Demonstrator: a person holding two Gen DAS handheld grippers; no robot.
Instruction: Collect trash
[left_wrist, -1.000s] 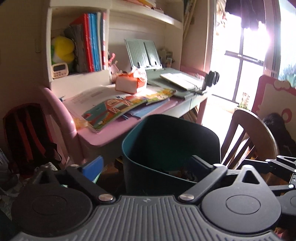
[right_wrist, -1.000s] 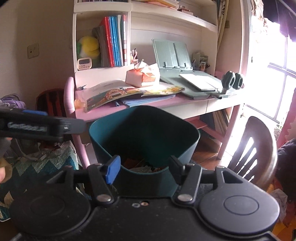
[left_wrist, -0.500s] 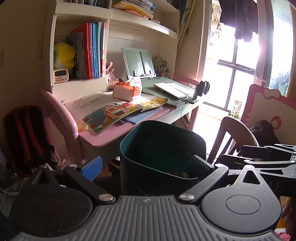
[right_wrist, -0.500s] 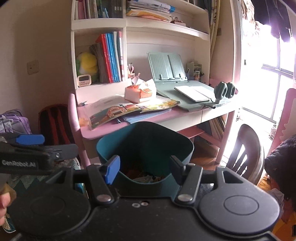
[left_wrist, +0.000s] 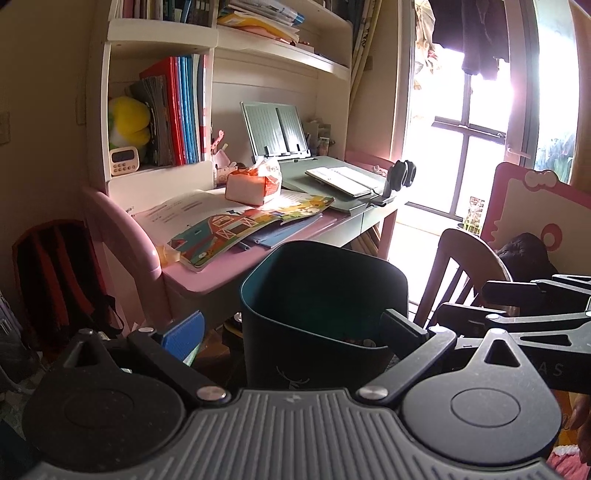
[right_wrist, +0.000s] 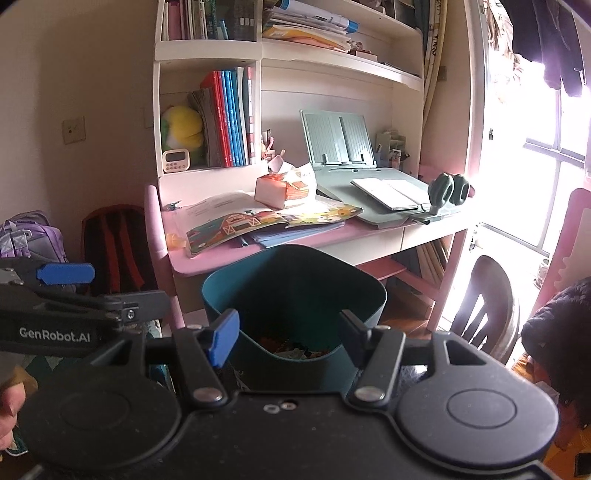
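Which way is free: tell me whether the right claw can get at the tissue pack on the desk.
Probably not directly: the teal bin stands between the open right claw and the tissue pack.

A teal bin is showing dark in the lower centre. Behind it, a pink desk is carrying a picture book printed with a red barn. Red and blue books are standing upper centre beside a yellow plush toy. A red-and-black backpack is sitting at left.
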